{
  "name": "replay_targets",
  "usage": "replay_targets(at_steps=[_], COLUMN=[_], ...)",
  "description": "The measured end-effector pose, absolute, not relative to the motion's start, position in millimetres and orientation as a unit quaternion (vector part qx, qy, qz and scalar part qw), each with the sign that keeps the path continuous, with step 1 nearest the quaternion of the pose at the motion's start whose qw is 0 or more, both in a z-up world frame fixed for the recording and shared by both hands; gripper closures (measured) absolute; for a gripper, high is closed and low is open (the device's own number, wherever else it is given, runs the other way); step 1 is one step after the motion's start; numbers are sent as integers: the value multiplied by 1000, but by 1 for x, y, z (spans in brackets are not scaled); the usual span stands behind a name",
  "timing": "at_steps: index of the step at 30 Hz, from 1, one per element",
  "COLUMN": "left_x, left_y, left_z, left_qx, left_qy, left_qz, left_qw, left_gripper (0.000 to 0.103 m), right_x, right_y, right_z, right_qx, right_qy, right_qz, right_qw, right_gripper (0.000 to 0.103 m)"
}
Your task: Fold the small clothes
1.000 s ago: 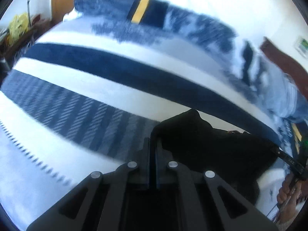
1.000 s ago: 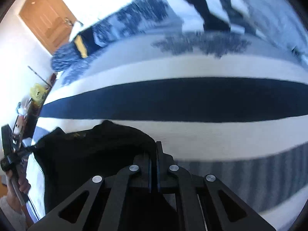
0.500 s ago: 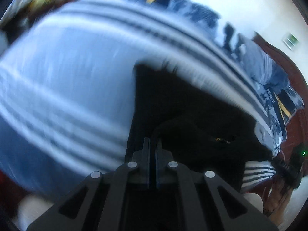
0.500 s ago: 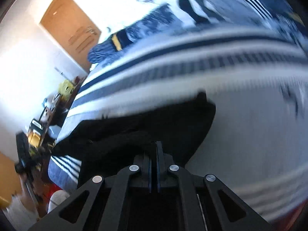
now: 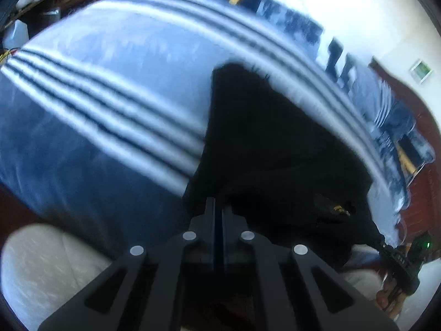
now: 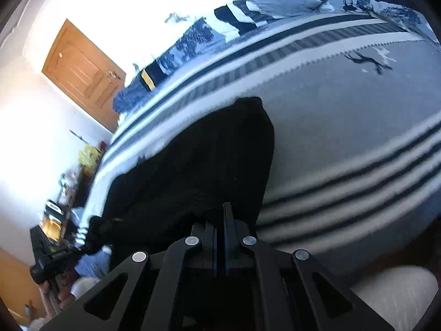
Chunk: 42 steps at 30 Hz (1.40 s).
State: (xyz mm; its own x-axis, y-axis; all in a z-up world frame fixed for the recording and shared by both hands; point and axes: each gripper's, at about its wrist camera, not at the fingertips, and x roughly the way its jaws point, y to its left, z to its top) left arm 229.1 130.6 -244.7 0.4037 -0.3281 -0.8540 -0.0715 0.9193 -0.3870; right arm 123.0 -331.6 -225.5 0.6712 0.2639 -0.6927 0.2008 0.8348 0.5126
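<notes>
Nearest the cameras, the left gripper [image 5: 219,207] and right gripper [image 6: 220,215] each have jaws clenched on the near edge of a black garment [image 5: 275,143], which stretches away over a blue and white striped bed [image 5: 110,88].

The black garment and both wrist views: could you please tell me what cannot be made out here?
- Left wrist view: the bedspread stripes are smeared by motion blur.
- Both views: what kind of clothing the black garment is; it shows no detail.
- Right wrist view: the left gripper is small and blurred at the edge.
</notes>
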Motion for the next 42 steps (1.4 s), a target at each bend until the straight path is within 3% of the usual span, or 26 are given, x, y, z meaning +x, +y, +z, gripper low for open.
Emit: replay_targets(at_steps=[3,7,11,12,13,14,15,17,18,20,23,28,30,31,32,33,34,39,42], left_x=[223,211,206,202,197,193,190,191,196,212,242,268,261,256,250,245,238,193,178], left_y=[138,144,146,149,152,153,154,150,143,127,99,67,64,65,67,70,73,89,93], left_z=[-258,-236,-247,-246,-242,-237,-231,-218,-213,-210,-218,-257,-261,-258,-256,-256,-254,-224,-233], left_qx=[-186,-186,-183,-184,-187,-191,-197,-205,-208,-210,-181,-103,-78,-72,-74,-80,-84,-103,-111], left_qy=[568,538,575,572,566,561,553,538,537,547,584,640,633,623,618,617,615,572,590], left_qz=[-72,-86,-90,-84,-85,-91,-100,-112,-116,-115,-103,-71,-51,-49,-56,-65,-71,-97,-111], left_qw=[799,817,792,795,798,800,803,810,809,802,785,758,768,777,780,780,781,808,792], left_gripper=[100,100,99,97,88,76,70,57,54,44,39,39,56,73,92,100,100,100,99], right_x=[121,114,114,114,115,112,109,98,98,109,144,198,205,206,204,202,196,156,133], right_y=[-327,-323,-317,-317,-320,-322,-323,-320,-317,-305,-283,-256,-247,-242,-236,-232,-229,-236,-236], right_z=[-255,-237,-245,-248,-247,-242,-235,-218,-212,-204,-199,-239,-253,-259,-262,-264,-264,-234,-220], right_qx=[266,248,232,242,252,269,279,292,291,276,227,189,165,156,145,131,116,130,134], right_qy=[470,454,481,491,489,478,467,435,427,432,454,526,544,551,554,556,559,510,491], right_qz=[-1,-3,-16,-15,-12,-7,-1,13,14,41,41,79,77,80,87,86,82,91,96], right_qw=[841,856,845,837,835,836,839,852,856,857,860,826,819,816,815,816,817,845,855], right_gripper=[100,100,97,97,94,85,77,30,28,29,29,29,29,46,75,87,95,97,97])
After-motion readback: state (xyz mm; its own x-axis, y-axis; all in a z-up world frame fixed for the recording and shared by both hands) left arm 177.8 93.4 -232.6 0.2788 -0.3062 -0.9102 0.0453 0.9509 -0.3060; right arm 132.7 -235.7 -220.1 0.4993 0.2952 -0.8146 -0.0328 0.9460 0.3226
